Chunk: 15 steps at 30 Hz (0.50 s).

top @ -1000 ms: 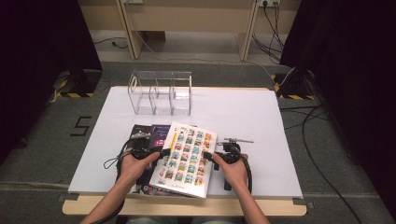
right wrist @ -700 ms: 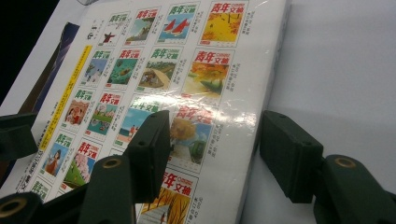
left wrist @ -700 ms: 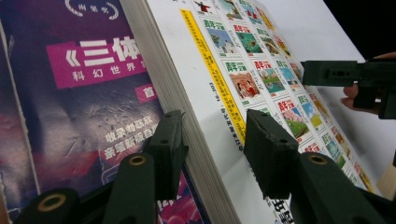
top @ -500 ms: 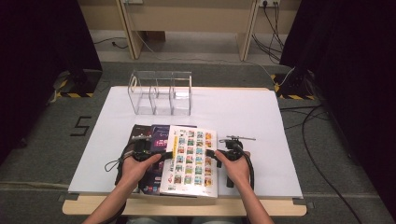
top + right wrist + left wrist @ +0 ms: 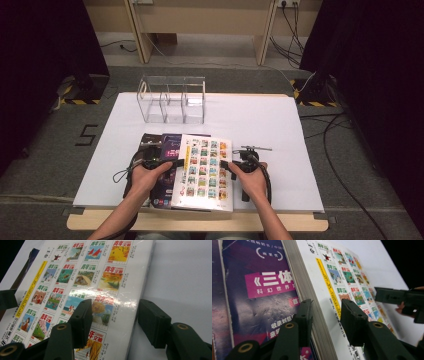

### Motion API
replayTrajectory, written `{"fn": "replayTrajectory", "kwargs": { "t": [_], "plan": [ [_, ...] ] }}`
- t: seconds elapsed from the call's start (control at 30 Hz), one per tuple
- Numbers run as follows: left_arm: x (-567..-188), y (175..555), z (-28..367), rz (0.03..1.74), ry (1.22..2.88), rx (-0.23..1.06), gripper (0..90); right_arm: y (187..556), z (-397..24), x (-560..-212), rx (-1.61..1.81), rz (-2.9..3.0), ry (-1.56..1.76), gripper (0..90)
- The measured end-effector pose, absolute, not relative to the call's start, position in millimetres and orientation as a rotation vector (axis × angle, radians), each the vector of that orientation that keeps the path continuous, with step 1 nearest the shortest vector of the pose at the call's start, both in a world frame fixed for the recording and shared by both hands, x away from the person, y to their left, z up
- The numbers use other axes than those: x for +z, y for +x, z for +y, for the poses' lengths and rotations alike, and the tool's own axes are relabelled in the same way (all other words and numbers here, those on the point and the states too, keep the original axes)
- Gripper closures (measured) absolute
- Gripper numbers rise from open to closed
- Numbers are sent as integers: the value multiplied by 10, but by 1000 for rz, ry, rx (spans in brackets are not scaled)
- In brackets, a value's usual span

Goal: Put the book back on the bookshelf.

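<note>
Here the left gripper (image 5: 325, 322) has its jaws apart and straddling the page edge of the thick white magazine (image 5: 342, 277): in the left gripper view one jaw sits below the page block, against the purple book (image 5: 262, 287) underneath, and the other rides above the cover, with a gap showing on the cover side. They have just been closing, the magazine's edge between them, but the pads do not look pressed home yet.

The right gripper (image 5: 113, 322) mirrors this on the opposite long edge. In the right gripper view one jaw lies over the glossy cover of the magazine (image 5: 82, 277) and the other hangs off its edge over the white table sheet (image 5: 180, 277), jaws apart, gripping nothing as far as I can tell.

In the high view the magazine (image 5: 204, 170) lies low and centre in the frame, its long axis running up and down the picture, atop the purple book (image 5: 169, 150). The left gripper (image 5: 176, 163) and right gripper (image 5: 225, 166) face each other across its short width, about equally near. The clear acrylic organiser (image 5: 172, 99) stands above it in the frame, well apart.

So any lift likely depends on both jaws pinching inward along that short axis.
</note>
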<state>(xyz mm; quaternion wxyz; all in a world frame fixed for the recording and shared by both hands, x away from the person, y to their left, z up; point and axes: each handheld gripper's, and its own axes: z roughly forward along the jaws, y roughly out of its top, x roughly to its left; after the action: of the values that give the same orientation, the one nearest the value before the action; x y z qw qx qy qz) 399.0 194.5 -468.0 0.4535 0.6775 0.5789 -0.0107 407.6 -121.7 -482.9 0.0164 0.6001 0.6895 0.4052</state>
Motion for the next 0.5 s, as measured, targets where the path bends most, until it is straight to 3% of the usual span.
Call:
{"fn": "replayTrajectory", "kwargs": {
  "t": [0.5],
  "plan": [
    [-4582,4148,1953,1423,1595,-125,585,4070,-1213,-4834,1261,2137,1862,455]
  ]
}}
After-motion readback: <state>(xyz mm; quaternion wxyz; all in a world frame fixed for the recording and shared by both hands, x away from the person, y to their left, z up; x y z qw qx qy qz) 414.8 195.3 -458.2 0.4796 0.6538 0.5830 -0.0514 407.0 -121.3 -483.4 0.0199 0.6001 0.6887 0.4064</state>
